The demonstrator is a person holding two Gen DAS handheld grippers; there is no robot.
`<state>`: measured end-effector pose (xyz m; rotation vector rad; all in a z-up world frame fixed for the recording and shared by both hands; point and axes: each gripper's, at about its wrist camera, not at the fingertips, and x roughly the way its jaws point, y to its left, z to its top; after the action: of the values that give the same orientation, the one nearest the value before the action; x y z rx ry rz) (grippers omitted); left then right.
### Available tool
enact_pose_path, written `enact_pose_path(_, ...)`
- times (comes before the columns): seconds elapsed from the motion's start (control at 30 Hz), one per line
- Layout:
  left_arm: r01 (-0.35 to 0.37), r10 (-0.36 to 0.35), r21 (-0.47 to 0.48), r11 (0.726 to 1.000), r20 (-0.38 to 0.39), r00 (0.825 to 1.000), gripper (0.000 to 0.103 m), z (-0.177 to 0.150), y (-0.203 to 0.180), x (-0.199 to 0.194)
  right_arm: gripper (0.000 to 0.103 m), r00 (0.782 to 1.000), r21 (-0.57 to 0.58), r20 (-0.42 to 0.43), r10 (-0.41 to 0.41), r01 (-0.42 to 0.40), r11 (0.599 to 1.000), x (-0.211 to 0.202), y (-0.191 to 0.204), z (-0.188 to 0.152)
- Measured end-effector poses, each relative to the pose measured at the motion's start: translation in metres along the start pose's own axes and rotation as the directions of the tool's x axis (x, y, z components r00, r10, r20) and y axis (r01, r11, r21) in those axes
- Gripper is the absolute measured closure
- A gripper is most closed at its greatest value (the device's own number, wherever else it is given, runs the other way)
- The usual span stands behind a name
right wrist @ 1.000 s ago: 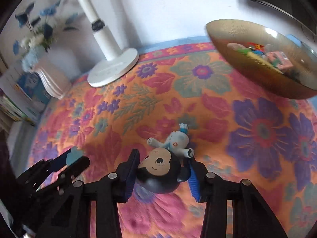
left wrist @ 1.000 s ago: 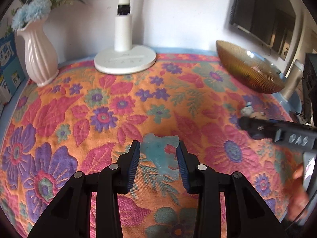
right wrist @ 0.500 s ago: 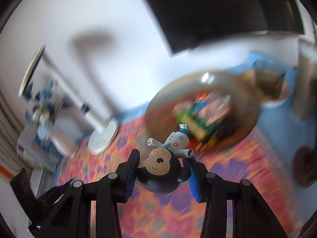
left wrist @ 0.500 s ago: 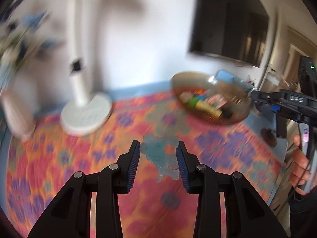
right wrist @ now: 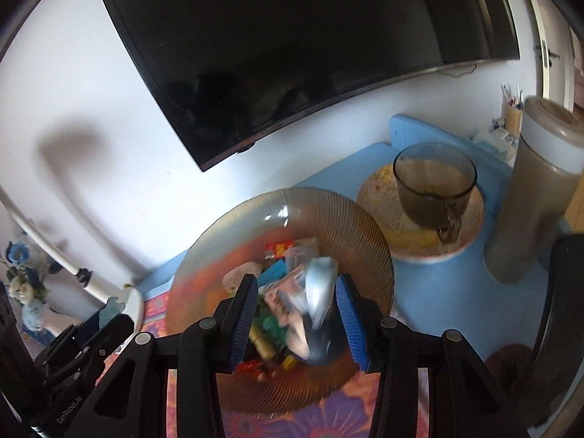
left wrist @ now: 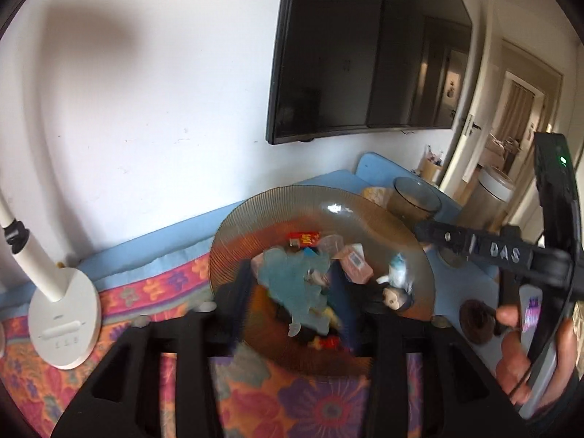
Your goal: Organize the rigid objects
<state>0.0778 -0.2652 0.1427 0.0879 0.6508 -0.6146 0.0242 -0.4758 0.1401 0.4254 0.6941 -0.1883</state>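
A: Item one: teal figure (left wrist: 292, 284), count one. Translucent, flat and thin-limbed. We judge it light, stiff and a little slippery, and best pinched across the broad torso, not the limbs.

B: Location?

A: Over the amber bowl (left wrist: 233, 226), between the jaws of our left tongs (left wrist: 299, 303). Those jaws have just been opening. The blurred figure looks free of the pads, so we enter it as released.

B: Item two?

A: Monkey-headed figure (right wrist: 317, 306), count one. It has a round, glossy head, which we judge hard, smooth and the heavier end, so we take it across the head. It's also over the bowl, between the blue pads of our right tongs (right wrist: 295, 314). These have just been opening too, with a gap showing at the left pad, so they're let go.

B: The rest?

A: One bowl, ribbed glass and breakable. The small pieces in it are too blurred to count. One glass cup (right wrist: 434, 189) stands near it on the bench (right wrist: 438, 292).
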Motion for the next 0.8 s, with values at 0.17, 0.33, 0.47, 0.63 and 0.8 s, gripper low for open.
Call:
enact_pose_path(0.17,0.025,-0.026,-0.080,0.996,-0.011,1.000,0.020,-0.018,0.025,-0.009,0.041,1.000,-0.024,-0.016,0.027,-0.027,0.999,-0.007,0.003,-0.007)
enact_pose_path(0.33,-0.022,0.019,-0.146,0.989,-0.025,1.000,0.020,-0.048,0.064,-0.050,0.040,0.994,-0.032,-0.055,0.090,-0.092,0.995,-0.019,0.023,-0.023)
enact_pose_path(0.47,-0.096,0.098,-0.184,0.978,0.004,0.995,0.020,-0.062,0.091,-0.100,0.040,0.987,-0.067,-0.053,0.148,-0.152,0.986,-0.037,0.058,-0.037)
enact_pose_path(0.63,-0.177,0.198,-0.260,0.949,0.056,0.979,0.020,-0.084,0.125,-0.166,0.040,0.979,-0.165,-0.053,0.198,-0.205,0.965,-0.058,0.113,-0.060)
enact_pose_path(0.8,-0.242,0.273,-0.336,0.910,0.048,0.961,0.020,-0.126,0.148,-0.204,0.040,0.967,-0.251,-0.103,0.235,-0.254,0.934,-0.060,0.166,-0.102)
